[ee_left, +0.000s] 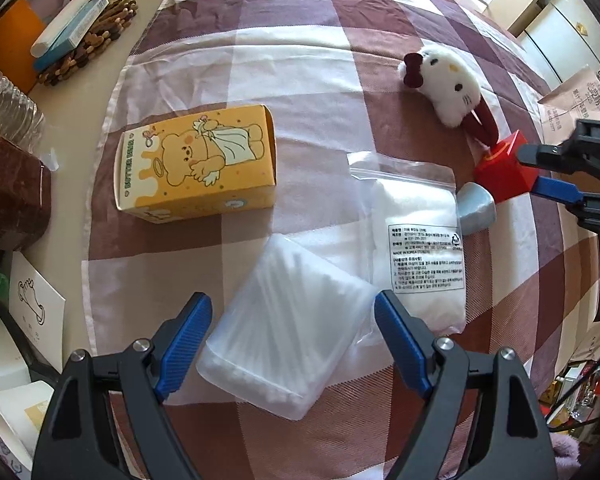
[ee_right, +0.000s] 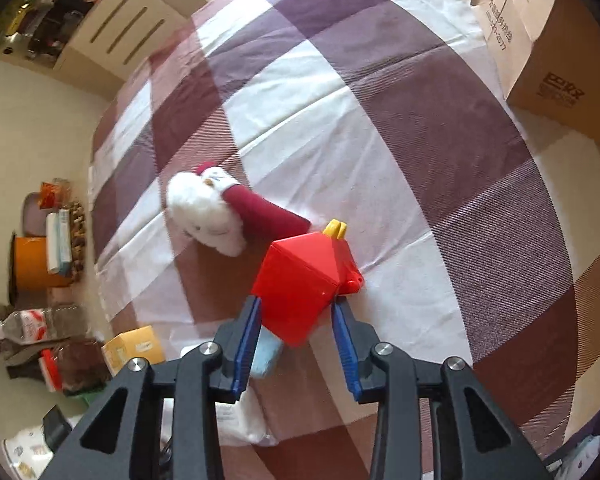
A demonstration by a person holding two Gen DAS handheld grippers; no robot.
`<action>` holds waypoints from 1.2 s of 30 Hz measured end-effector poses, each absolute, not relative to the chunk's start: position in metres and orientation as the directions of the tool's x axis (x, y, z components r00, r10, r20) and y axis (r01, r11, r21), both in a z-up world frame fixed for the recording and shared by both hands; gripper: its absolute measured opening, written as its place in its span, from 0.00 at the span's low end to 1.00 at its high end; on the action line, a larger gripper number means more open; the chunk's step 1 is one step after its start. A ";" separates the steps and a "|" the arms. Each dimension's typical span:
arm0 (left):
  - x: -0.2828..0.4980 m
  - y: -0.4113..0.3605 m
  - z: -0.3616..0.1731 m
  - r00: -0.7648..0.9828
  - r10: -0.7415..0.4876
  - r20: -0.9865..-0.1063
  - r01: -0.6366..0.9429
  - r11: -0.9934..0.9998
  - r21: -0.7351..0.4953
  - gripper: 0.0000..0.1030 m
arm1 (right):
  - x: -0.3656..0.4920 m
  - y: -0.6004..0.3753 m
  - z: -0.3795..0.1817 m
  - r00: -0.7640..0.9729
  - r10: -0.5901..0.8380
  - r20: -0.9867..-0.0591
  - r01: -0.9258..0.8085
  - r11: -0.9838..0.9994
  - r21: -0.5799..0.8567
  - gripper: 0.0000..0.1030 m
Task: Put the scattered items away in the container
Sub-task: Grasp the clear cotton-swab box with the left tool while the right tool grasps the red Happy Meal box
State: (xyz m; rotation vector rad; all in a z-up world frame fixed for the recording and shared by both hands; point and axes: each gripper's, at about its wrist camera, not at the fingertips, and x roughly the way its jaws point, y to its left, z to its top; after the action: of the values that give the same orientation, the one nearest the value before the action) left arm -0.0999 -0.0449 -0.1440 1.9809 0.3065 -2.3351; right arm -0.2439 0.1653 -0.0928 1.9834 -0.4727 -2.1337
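My left gripper point(ee_left: 292, 304) points down at a clear plastic box of cotton swabs point(ee_left: 288, 328) lying on the checked cloth. It is open, with a blue pad on either side of the box. In the right wrist view, my right gripper point(ee_right: 296, 304) straddles the lower corner of a red toy box with a yellow handle point(ee_right: 304, 280). Its pads stand close to the toy's sides without clearly pressing on them. From the left wrist view, that gripper point(ee_left: 528, 170) is at the right edge by the red toy point(ee_left: 500, 172). A white plush cat point(ee_right: 208, 216) lies just behind it.
A yellow bear carton point(ee_left: 198, 160), a zip bag of cotton pads point(ee_left: 416, 232) and a pale blue piece point(ee_left: 476, 208) lie on the cloth. A cardboard box point(ee_right: 560, 80) with brown paper stands at the far right. Bottles, an orange tub point(ee_left: 8, 48) and a trivet crowd the left edge.
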 end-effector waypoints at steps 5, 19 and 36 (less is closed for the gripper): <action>-0.096 -0.042 -0.153 -0.160 0.068 -0.985 0.160 -0.983 -0.094 0.82 | -0.251 0.157 -0.097 -0.115 -0.337 -0.934 -0.110 -0.930 0.349 0.46; -0.089 -0.044 -0.161 -0.167 0.038 -0.985 0.140 -0.988 -0.062 0.80 | -0.280 0.147 -0.101 -0.189 -0.293 -0.937 -0.060 -0.949 0.309 0.59; -0.079 -0.049 -0.160 -0.146 0.022 -0.989 0.151 -0.988 -0.044 0.71 | -0.282 0.166 -0.082 -0.156 -0.244 -0.957 0.126 -0.966 0.225 0.42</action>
State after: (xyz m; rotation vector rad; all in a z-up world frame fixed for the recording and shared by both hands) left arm -0.0786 -0.0486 -0.1596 1.9947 0.2026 -2.3066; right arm -0.2818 0.1656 -0.0825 1.8626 -0.1346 -2.2156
